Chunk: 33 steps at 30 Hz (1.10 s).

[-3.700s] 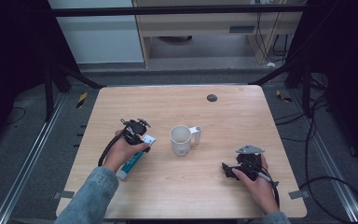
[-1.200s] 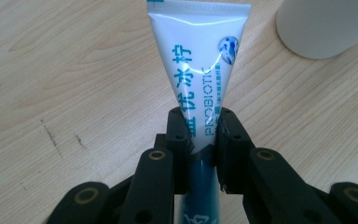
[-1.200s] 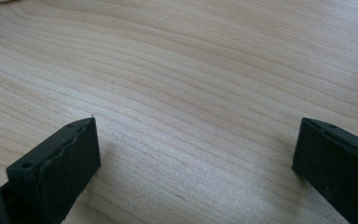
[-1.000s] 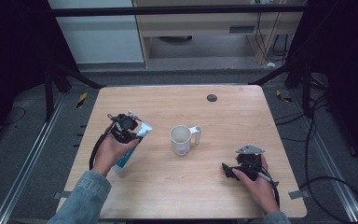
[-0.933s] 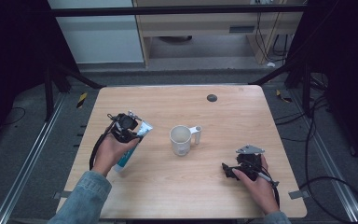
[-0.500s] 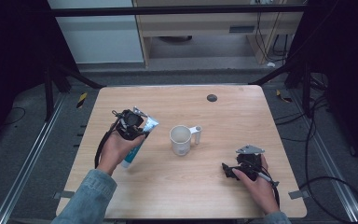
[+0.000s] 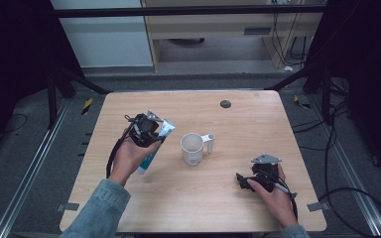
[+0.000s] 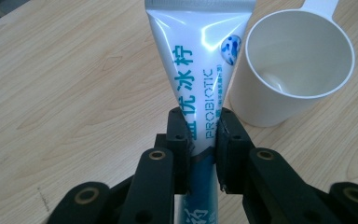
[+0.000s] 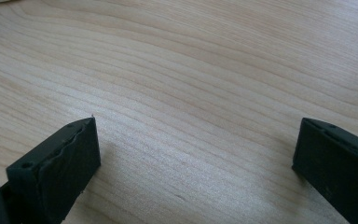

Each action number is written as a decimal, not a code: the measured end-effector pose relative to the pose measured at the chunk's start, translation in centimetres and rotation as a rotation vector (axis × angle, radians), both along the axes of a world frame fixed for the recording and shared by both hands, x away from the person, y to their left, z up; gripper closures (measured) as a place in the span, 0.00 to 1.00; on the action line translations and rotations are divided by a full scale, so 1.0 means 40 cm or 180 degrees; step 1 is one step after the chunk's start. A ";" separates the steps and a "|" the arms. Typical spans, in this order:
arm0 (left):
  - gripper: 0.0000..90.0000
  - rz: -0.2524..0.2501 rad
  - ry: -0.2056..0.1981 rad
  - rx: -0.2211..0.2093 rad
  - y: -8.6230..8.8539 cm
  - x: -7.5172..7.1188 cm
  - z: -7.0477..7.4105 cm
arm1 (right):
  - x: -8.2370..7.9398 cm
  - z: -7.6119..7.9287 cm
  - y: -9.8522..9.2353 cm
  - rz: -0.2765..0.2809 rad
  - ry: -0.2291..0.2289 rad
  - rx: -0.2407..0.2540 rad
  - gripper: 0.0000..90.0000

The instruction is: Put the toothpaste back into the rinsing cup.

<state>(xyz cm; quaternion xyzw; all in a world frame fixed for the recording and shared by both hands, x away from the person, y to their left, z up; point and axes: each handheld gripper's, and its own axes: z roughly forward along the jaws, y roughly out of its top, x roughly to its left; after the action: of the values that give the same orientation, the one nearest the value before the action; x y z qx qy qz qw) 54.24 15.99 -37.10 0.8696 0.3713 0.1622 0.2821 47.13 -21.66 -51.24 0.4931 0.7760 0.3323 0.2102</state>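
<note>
A white and blue toothpaste tube [image 7: 153, 148] hangs tilted over the left half of the wooden table [image 7: 238, 124], with my left gripper [image 7: 148, 130] shut on it. In the left gripper view the pads pinch the tube [image 8: 200, 70] across its printed middle, and my left gripper [image 8: 201, 140] points toward the white mug [image 8: 293, 65] just beyond. The mug [image 7: 192, 148] stands upright and empty at the table's middle, handle to the right. My right gripper [image 7: 243, 181] rests near the front right, jaws wide apart over bare wood [image 9: 191, 154].
A small black round disc [image 7: 225, 103] lies near the table's far edge. Dark frame posts [image 7: 52, 94] stand at both sides, and a pale cabinet [image 7: 213, 29] sits behind the table. Cables [image 7: 342, 144] trail on the floor at the right.
My left hand has lifted the tube off the table and carried it away from me and a little toward the mug. The right hand and the mug have stayed put.
</note>
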 end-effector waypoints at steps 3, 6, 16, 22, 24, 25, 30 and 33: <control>0.86 0.0006 -0.0028 -0.0028 -0.005 0.001 0.006 | 0.001 -0.001 0.000 0.0003 -0.0011 -0.0013 0.01; 0.86 -0.0005 -0.0072 -0.0022 -0.009 0.001 0.016 | 0.000 -0.001 0.000 0.0002 -0.0012 -0.0013 0.01; 0.86 -0.0010 -0.0138 -0.0069 -0.023 0.001 0.035 | 0.000 0.000 0.000 -0.0005 0.0007 0.0007 0.01; 0.86 -0.0028 -0.0164 -0.0098 -0.033 -0.001 0.040 | 0.000 -0.001 0.000 0.0003 -0.0010 -0.0011 0.01; 0.86 -0.0040 -0.0172 -0.0083 -0.034 0.000 0.041 | 0.001 -0.001 0.000 0.0005 -0.0012 -0.0012 0.01; 0.86 -0.0034 -0.0169 -0.0088 -0.034 0.000 0.042 | 0.001 -0.001 0.000 0.0002 -0.0011 -0.0013 0.01; 0.86 -0.0034 -0.0199 -0.0114 -0.034 -0.001 0.054 | 0.000 -0.001 0.000 0.0002 -0.0011 -0.0013 0.01; 0.86 -0.0028 -0.0227 -0.0138 -0.035 -0.002 0.063 | 0.000 -0.001 0.000 0.0002 -0.0011 -0.0012 0.01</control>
<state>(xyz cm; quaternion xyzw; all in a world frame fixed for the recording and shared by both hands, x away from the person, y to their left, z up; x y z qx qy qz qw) 54.14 14.58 -34.59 0.8586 0.3606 0.1839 0.3146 47.15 -21.67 -51.26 0.4919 0.7764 0.3317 0.2124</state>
